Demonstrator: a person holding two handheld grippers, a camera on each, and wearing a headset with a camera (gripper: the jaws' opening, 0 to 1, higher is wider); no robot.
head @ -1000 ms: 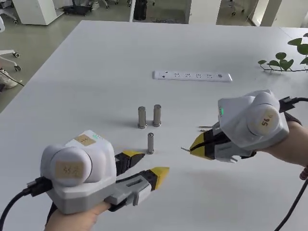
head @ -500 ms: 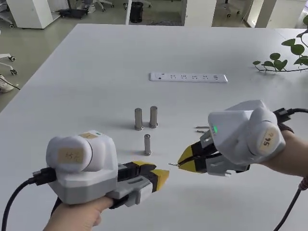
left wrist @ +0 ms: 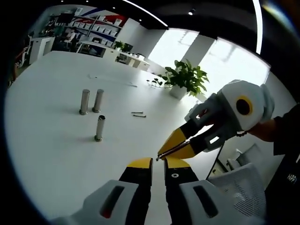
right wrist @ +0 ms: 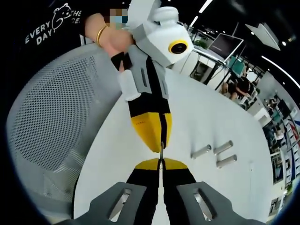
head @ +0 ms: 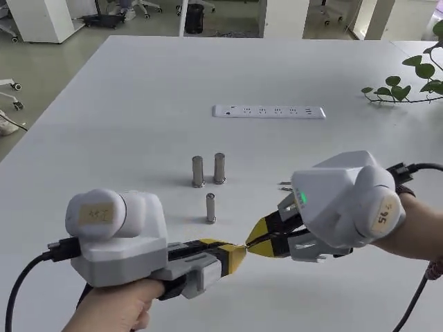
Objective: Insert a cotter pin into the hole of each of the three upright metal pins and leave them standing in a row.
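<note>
My right claw [head: 255, 242] and left claw [head: 236, 253] both pinch the thin silver cotter pin [right wrist: 161, 151] mid-handover; next, I judge, thread the nearest grey cylindrical metal pin [head: 210, 207].

Three metal pins [head: 210, 207] upright, clustered

The white table [head: 124, 104] took up most of the head view; three metal pins [head: 210, 207] stood upright on it near the centre of the frame. Two of them stood just beside each other as a pair; the third stood alone, lower in the frame and apart from the pair. A white power strip [head: 268, 111] lay flat on the top, above the pins in the upper middle; two thin cotter pins [left wrist: 137, 114] lay close together on the top, to the right of the pair in the left gripper view; a green plant [head: 405, 86] was at the upper right edge of the head view.
</note>
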